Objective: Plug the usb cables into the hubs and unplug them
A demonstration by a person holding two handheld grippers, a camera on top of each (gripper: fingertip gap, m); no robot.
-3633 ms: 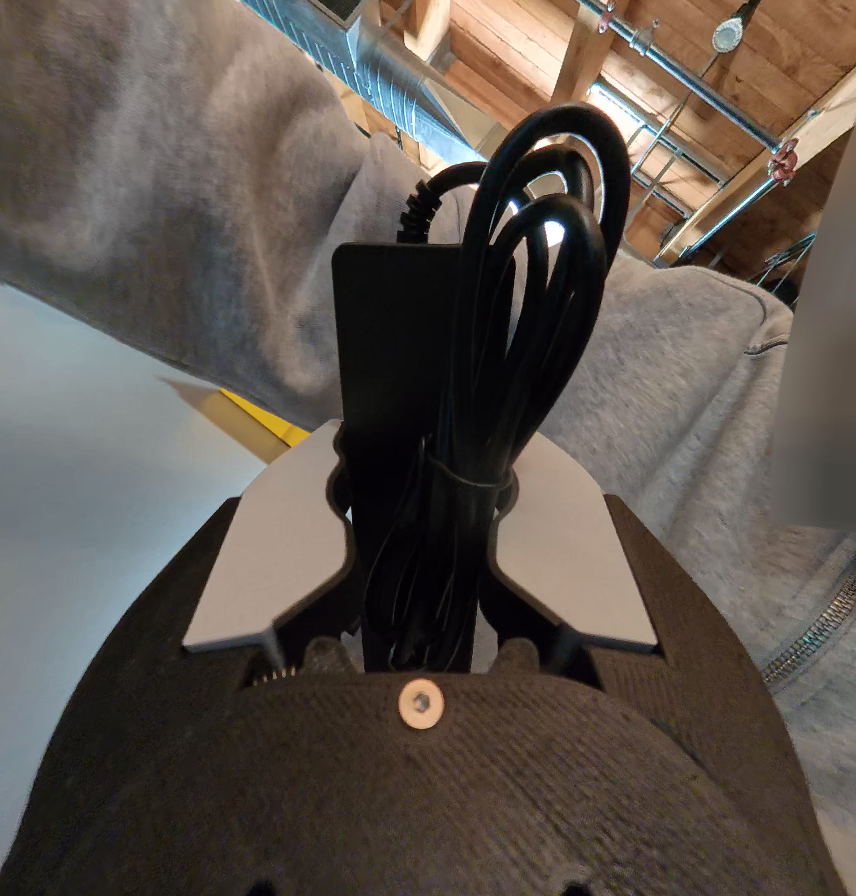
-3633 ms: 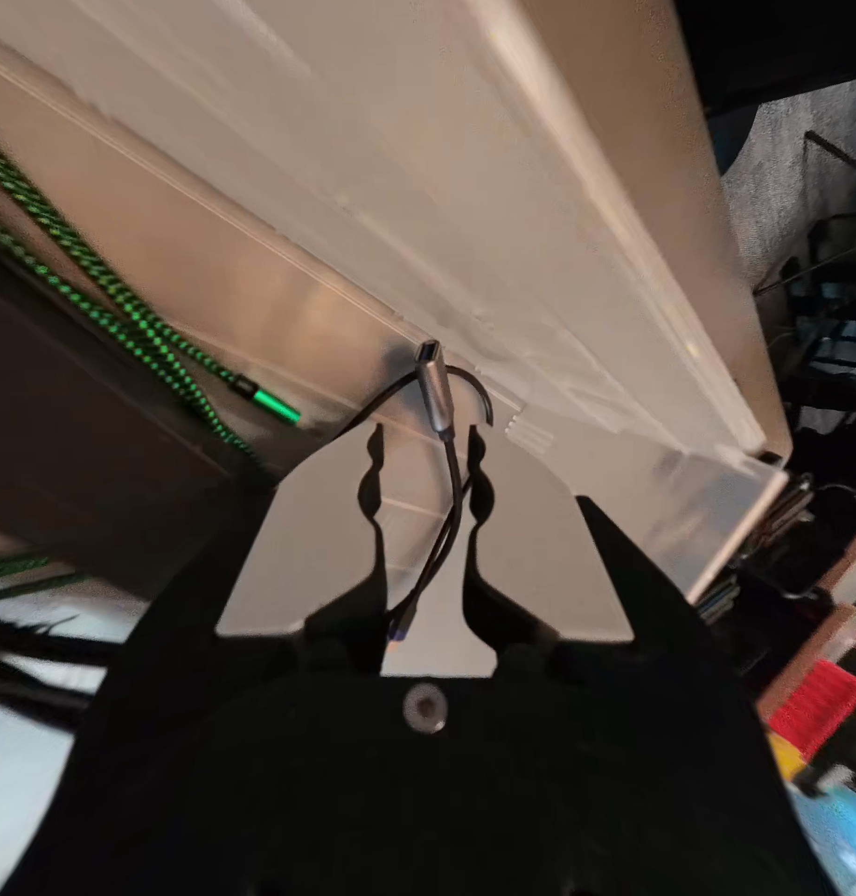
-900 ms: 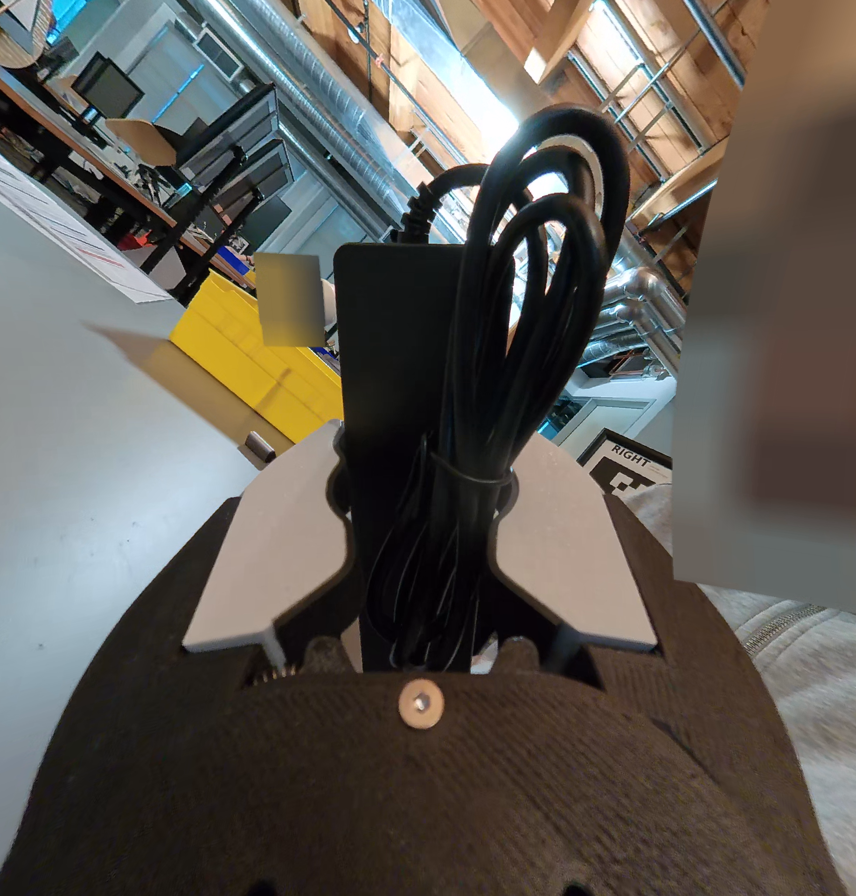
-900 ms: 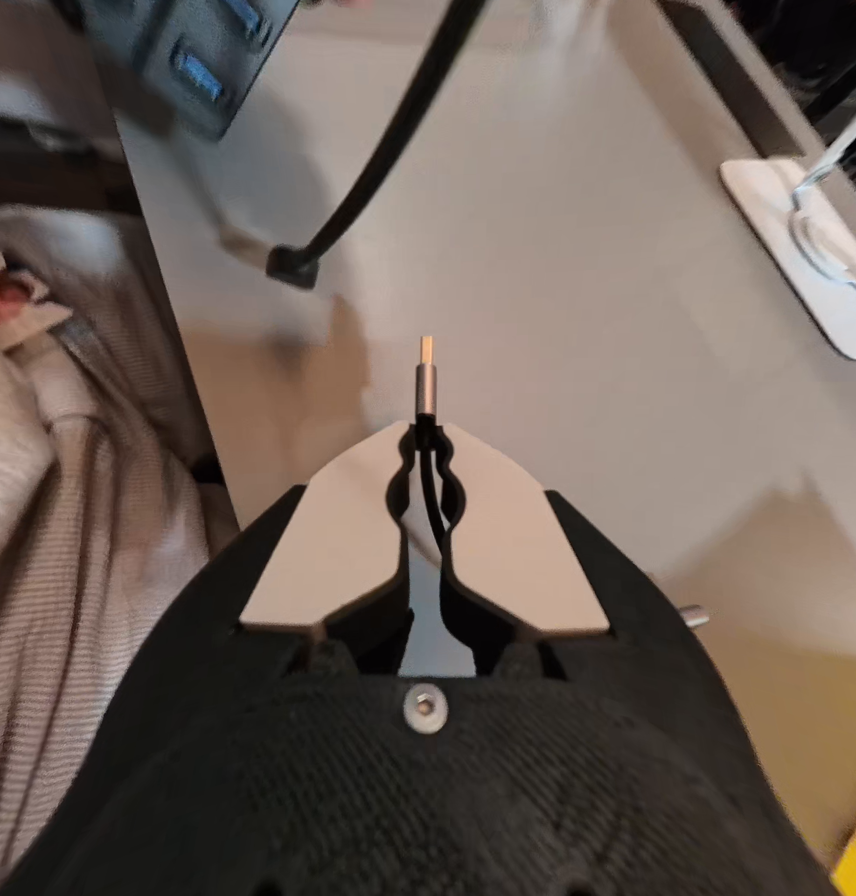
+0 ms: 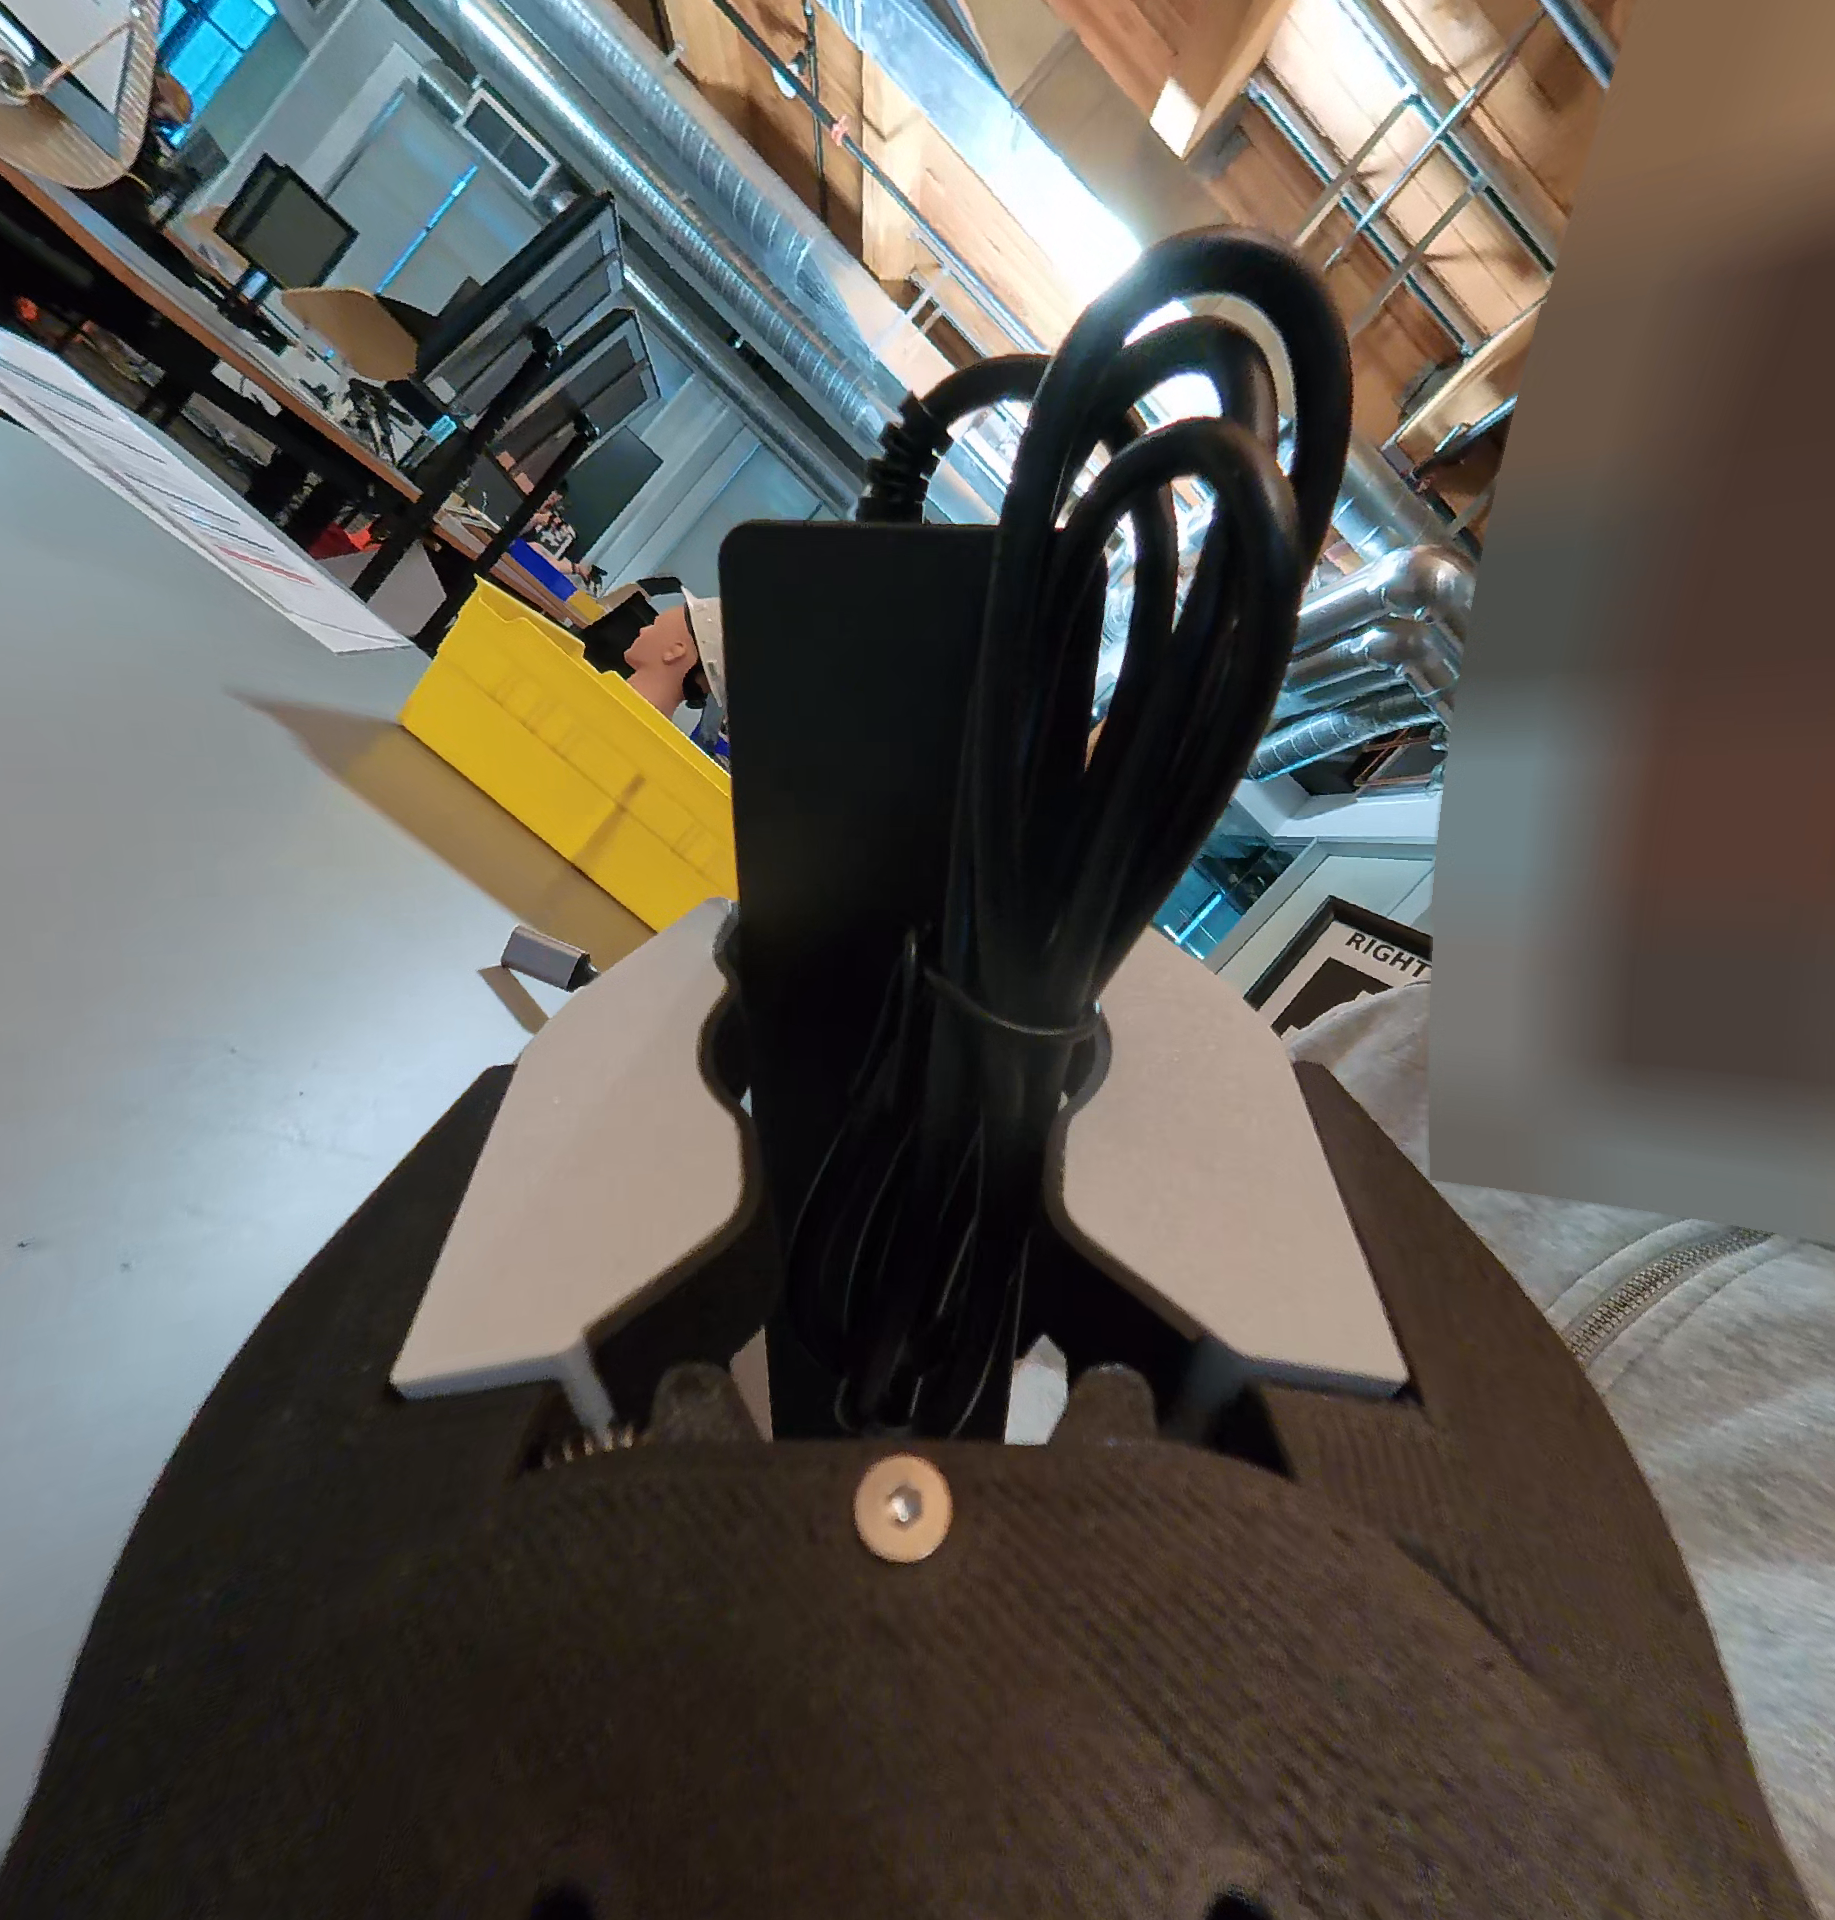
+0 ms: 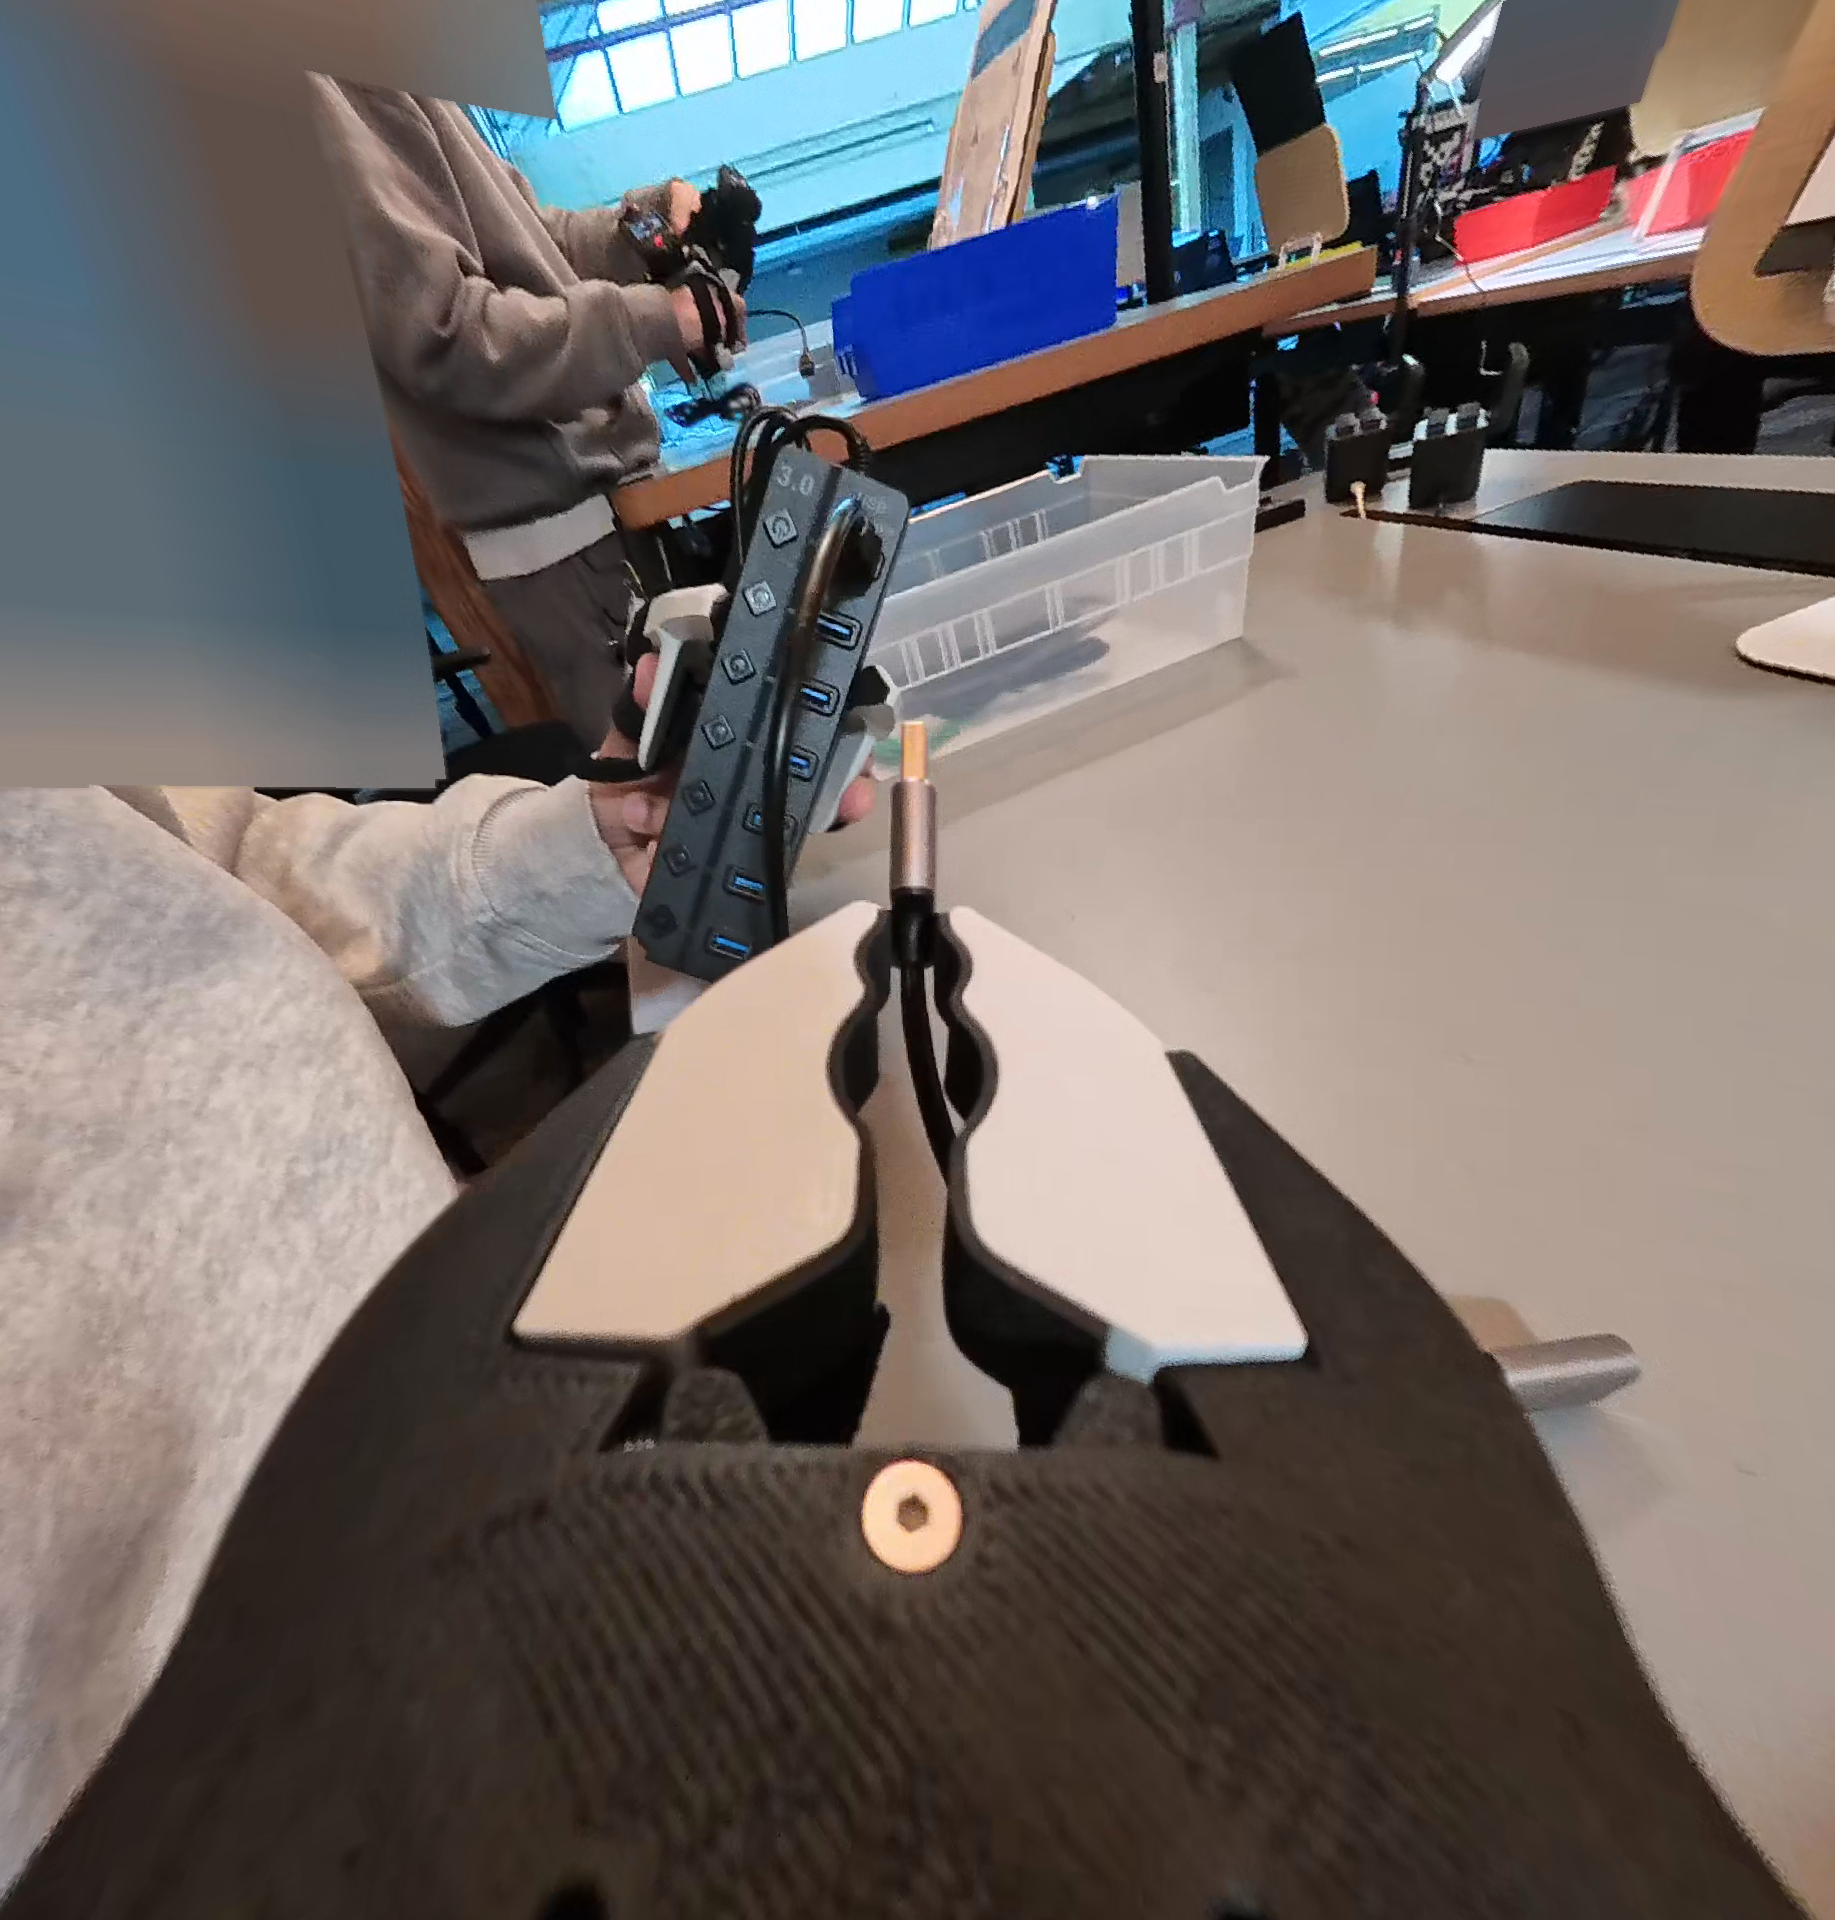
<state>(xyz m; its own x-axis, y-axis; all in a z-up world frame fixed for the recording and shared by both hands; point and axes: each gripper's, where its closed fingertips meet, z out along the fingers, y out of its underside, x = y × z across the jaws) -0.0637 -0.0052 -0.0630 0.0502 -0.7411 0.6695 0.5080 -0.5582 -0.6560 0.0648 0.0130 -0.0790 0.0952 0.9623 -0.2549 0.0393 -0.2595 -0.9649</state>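
My left gripper [image 5: 908, 935] is shut on a black multi-port USB hub [image 5: 840, 769] and holds it upright, tilted toward the ceiling. The hub's own black cable [image 5: 1110, 727] is tied in a bundle against it. In the right wrist view the hub [image 6: 747, 748] shows its row of blue ports and buttons, held between the left gripper's white fingers [image 6: 674, 665]. My right gripper [image 6: 911, 920] is shut on a thin black USB cable just behind its grey metal plug [image 6: 913, 831]. The plug points forward, a little to the right of the hub and apart from it.
A grey table [image 6: 1412, 935] runs ahead and right, with a clear plastic bin [image 6: 1079, 582], a black mat [image 6: 1671, 525] and a white base [image 6: 1817, 644]. A yellow bin [image 5: 570, 748] and a small grey piece [image 5: 544, 951] are on the table. Another person [image 6: 497, 312] stands behind.
The right gripper, open around the cable in the clear bin earlier, is now shut on it. It has swung up from facing the tabletop to level, bringing the hub into view. The left barely moved.
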